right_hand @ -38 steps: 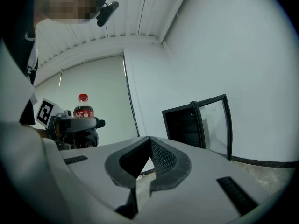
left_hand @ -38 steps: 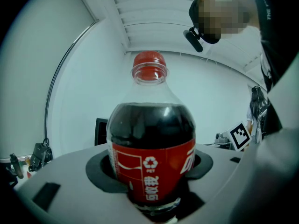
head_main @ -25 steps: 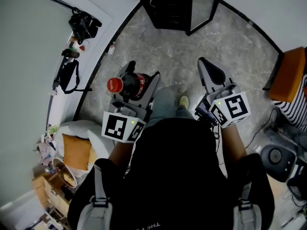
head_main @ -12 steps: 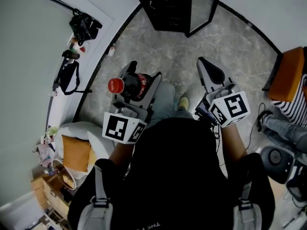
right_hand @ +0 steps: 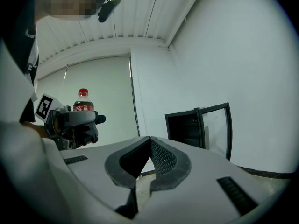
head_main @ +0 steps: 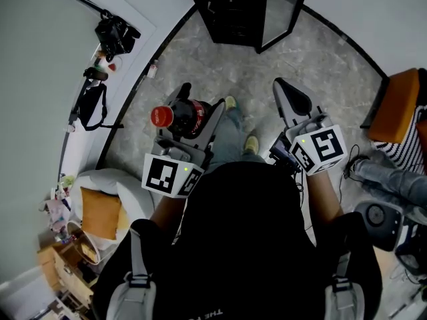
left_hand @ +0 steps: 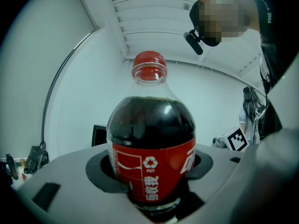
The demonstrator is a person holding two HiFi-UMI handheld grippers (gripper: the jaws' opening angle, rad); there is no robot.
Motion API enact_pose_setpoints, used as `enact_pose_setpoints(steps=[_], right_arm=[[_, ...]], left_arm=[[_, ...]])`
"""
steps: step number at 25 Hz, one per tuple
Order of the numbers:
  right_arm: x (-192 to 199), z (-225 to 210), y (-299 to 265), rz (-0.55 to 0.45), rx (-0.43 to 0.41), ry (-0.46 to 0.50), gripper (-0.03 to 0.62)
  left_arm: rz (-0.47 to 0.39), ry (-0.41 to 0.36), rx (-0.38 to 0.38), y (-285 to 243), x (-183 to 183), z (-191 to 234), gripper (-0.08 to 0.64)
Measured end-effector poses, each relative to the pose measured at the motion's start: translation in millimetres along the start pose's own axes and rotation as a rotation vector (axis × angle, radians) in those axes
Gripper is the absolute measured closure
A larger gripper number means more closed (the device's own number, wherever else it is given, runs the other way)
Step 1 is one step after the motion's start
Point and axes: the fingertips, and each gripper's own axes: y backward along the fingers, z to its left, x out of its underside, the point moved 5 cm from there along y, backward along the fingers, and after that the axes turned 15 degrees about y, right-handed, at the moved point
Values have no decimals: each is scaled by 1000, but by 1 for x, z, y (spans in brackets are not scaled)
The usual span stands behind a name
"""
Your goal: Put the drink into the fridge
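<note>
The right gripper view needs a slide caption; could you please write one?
Empty right gripper, fingers together, faces the open fridge; left gripper holds the cola bottle.

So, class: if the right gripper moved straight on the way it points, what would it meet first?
Nothing close; likely the open fridge or the wall beside it, though depth is unclear.

fridge (head_main: pixel 230 9) mouth: open | glass door (head_main: pixel 283 9) (swung right) flanks it | floor (head_main: pixel 267 72) ahead: passable
</note>
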Motion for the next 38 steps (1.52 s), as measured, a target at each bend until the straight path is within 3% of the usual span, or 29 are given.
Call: enact_pose_setpoints(steps=[15, 38], right_arm=[[-10, -2, -25, 21, -4, 24, 580], [1, -111, -209, 70, -9, -18, 580]], left_arm=[[-6, 12, -9, -8, -13, 25, 252], [42, 24, -12, -177, -42, 166, 252]])
